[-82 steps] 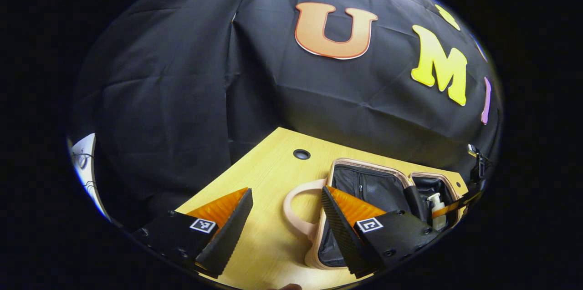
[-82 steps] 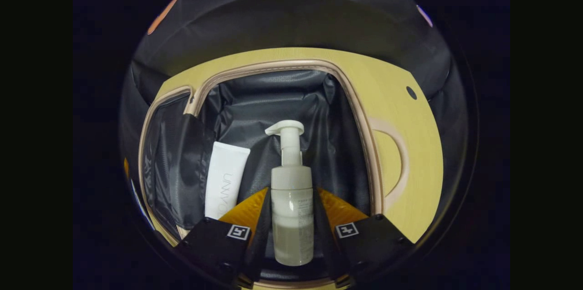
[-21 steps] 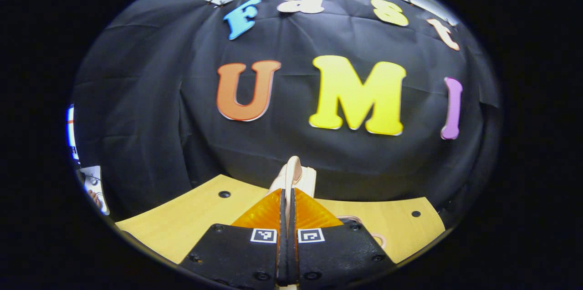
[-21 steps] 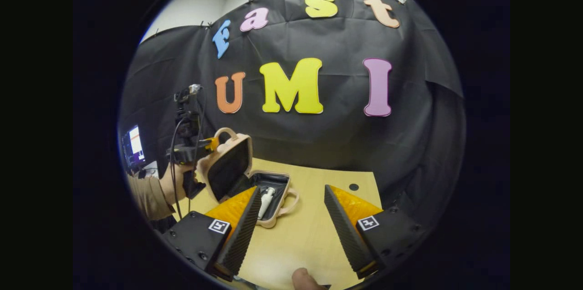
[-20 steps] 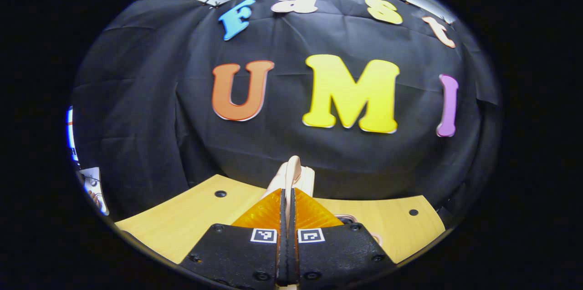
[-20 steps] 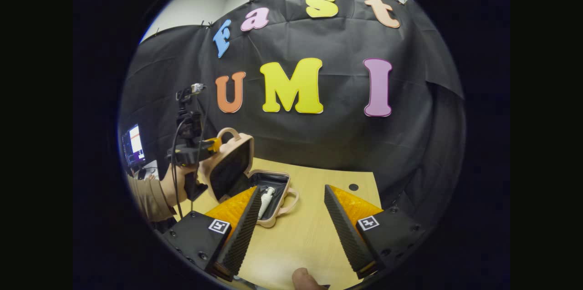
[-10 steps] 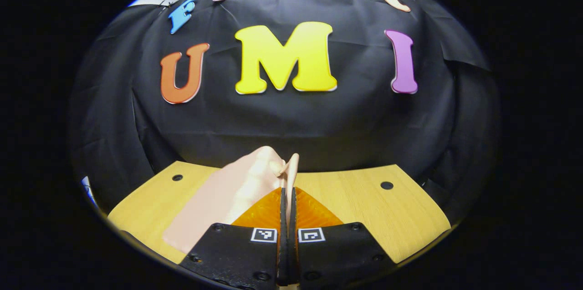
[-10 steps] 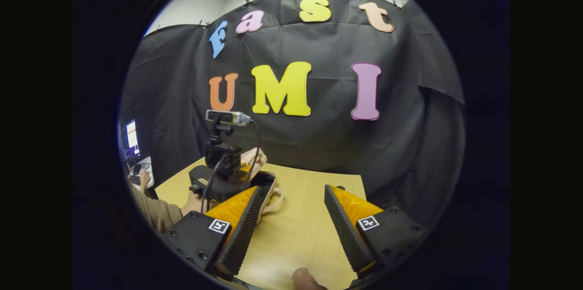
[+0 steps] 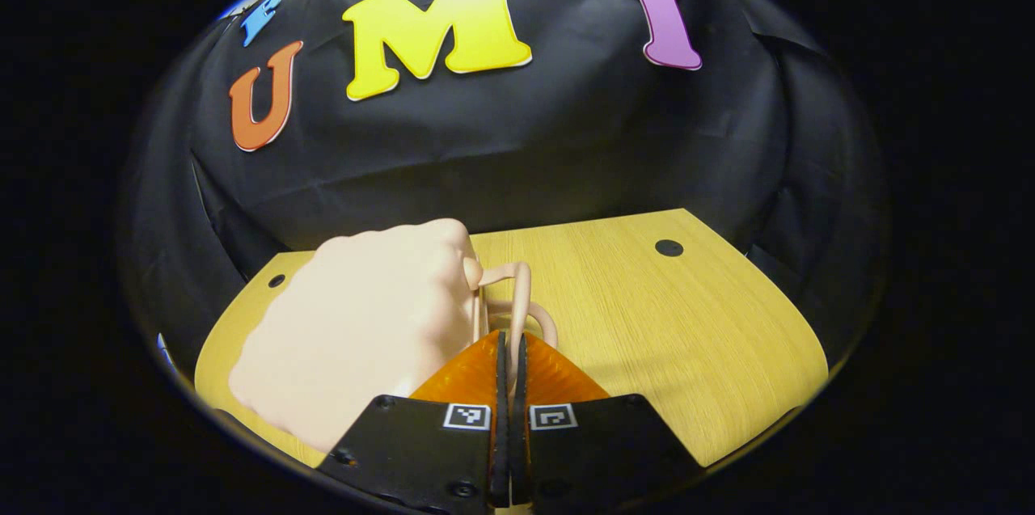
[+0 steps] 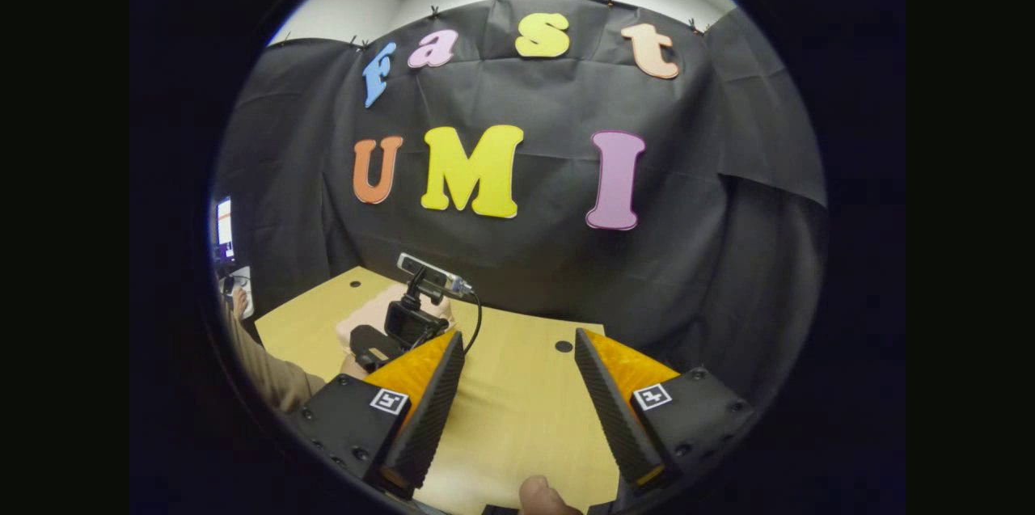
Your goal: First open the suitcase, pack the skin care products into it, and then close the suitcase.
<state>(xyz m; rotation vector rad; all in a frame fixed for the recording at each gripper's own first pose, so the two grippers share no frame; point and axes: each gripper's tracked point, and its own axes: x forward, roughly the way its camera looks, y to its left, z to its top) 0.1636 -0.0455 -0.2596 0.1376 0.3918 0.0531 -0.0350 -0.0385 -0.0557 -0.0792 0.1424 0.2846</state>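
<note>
Left claw (image 9: 509, 353) is clamped tight on the lid handle (image 9: 521, 297) of the pink suitcase (image 9: 364, 329), which lies on the desk (image 9: 687, 321) with the lid down or nearly so. The second handle sits just below the pinched one. Best move, I think: press straight down until both handles line up, then release without dragging the case. Right claw (image 10: 517, 386) hangs open over bare desk, well apart, holding nothing.

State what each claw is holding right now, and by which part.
The left claw is shut on the upper handle of the pink suitcase, pinching the loop. The right claw is open and holds nothing.
</note>
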